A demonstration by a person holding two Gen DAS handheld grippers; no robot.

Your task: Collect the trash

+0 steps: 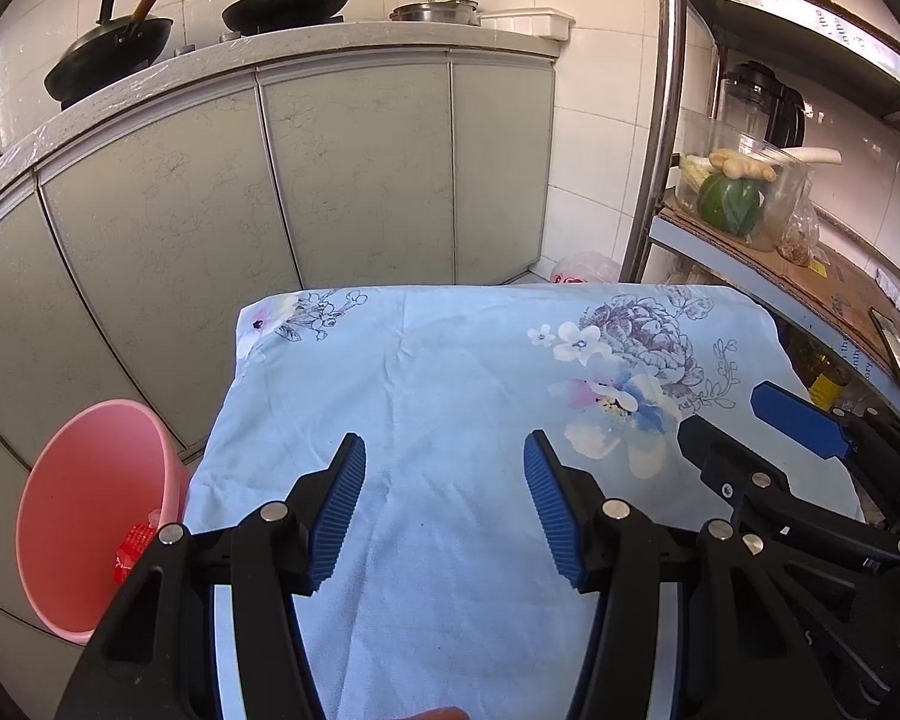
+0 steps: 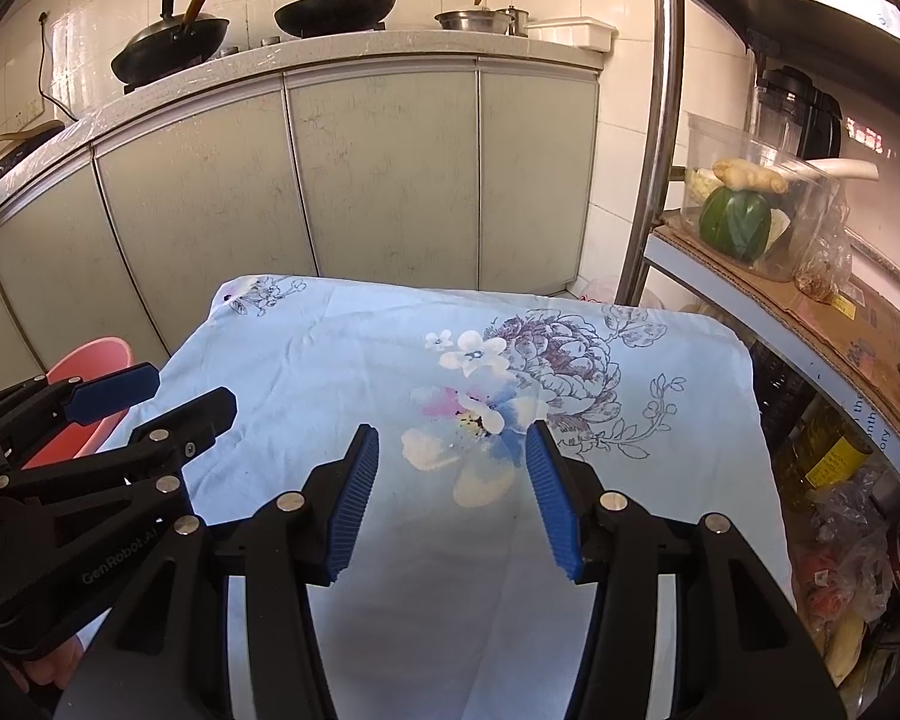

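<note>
Jaws of the left gripper (image 1: 444,504) and right gripper (image 2: 452,495) are standing wide apart, holding nothing, over the cloth-covered table (image 1: 450,372). No trash is showing on it; the red piece (image 1: 133,546) is lying in the pink bin (image 1: 60,510), so the collecting is probably finishing.

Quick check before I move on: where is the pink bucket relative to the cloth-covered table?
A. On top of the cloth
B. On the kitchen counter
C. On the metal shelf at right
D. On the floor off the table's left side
D: the pink bucket stands low beside the left edge of the floral cloth, with a red item inside.
</note>
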